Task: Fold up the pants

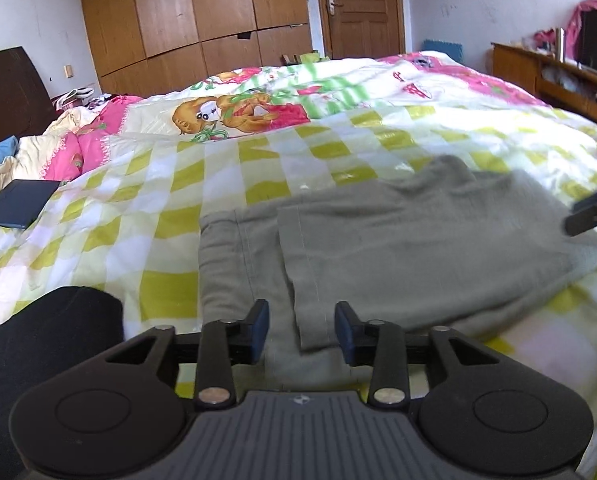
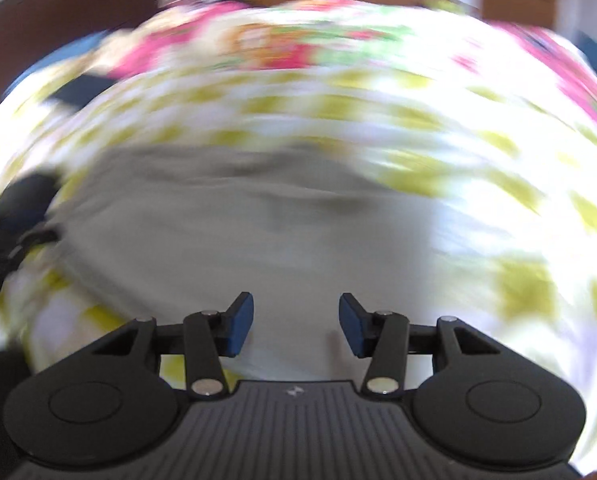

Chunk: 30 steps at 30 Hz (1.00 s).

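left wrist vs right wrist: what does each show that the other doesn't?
Left wrist only: sharp detail, namely the brown wooden wardrobe, the panelled wooden door, the dark flat notebook on the quilt, and the hemmed edges of the fold. Right wrist only: nothing distinct; it is smeared with motion blur. Both: the folded grey pants on the yellow-checked quilt, with each camera's own jaws apart and empty.

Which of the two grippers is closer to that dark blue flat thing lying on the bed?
Left. The left gripper hovers over the grey pants, with the dark blue flat thing off to its left. The right gripper is beyond the pants' far side.
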Available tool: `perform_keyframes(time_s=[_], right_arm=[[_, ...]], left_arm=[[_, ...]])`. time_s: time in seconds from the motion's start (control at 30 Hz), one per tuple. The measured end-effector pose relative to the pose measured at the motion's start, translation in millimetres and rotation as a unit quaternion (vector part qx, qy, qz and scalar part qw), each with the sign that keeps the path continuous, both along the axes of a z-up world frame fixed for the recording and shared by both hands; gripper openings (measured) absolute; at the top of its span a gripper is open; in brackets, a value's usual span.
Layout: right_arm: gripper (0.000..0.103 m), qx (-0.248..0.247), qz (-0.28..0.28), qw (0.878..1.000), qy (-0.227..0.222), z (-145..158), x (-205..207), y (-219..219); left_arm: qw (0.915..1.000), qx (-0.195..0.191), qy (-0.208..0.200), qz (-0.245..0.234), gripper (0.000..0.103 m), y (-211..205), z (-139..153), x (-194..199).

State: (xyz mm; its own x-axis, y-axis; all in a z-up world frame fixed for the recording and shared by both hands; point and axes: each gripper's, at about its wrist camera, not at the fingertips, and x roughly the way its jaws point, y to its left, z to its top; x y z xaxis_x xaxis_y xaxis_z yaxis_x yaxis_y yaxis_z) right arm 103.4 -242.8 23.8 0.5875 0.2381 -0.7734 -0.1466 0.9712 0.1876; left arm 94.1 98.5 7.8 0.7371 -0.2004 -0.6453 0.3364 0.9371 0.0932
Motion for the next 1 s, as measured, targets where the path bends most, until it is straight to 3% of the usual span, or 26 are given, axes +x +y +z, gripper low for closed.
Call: perform_keyframes(time_s=[0.1, 0.2, 0.3, 0.5, 0.6, 0.73, 0.77, 0.87, 1.0], right_arm=[[0.049, 0.070, -0.083, 0.994, 0.026, -15.2, 5.0, -45.3], [0.051, 0.122, -0.122, 0.984, 0.045, -34.6, 12.2, -70.5], [0.051, 0.187, -0.116, 0.974, 0.060, -50.1, 20.7, -79.5], [0.056, 0.212, -0.088, 0.972, 0.057, -55.2, 37.0, -77.1], [0.044, 0.165, -0.086, 0.981, 0.052, -49.2, 33.6, -75.1], [0.048, 0.020, -0.078, 0.997, 0.008, -19.2, 25.6, -63.3], [0.048, 0.009, -0.067, 0.998, -0.007, -8.3, 25.3, -58.7], [0.056, 0.036, 0.008, 0.999, -0.026, 18.1, 40.1, -27.6], [0.057, 0.072, 0.135, 0.988, -0.009, 15.7, 82.4, 57.0]], left_arm=[[0.9998, -0.010, 0.018, -0.001, 0.055, -2.7, -5.2, 11.3], [0.9996, -0.006, 0.027, 0.000, 0.055, -10.1, -10.9, 17.6], [0.9986, -0.011, 0.051, -0.008, 0.056, -18.8, -19.0, 24.2], [0.9972, 0.006, 0.074, -0.007, 0.056, -25.9, -26.5, 27.5], [0.9966, -0.001, 0.082, 0.001, 0.057, -22.6, -25.4, 28.9], [0.9968, -0.006, 0.079, 0.009, 0.057, -18.9, -31.4, 23.7], [0.9972, -0.008, 0.073, 0.014, 0.057, -17.4, -30.5, 20.8], [0.9973, -0.028, 0.060, 0.030, 0.057, -10.8, -24.1, 14.3], [0.9948, -0.061, 0.070, 0.043, 0.057, -3.9, -26.5, 17.0]])
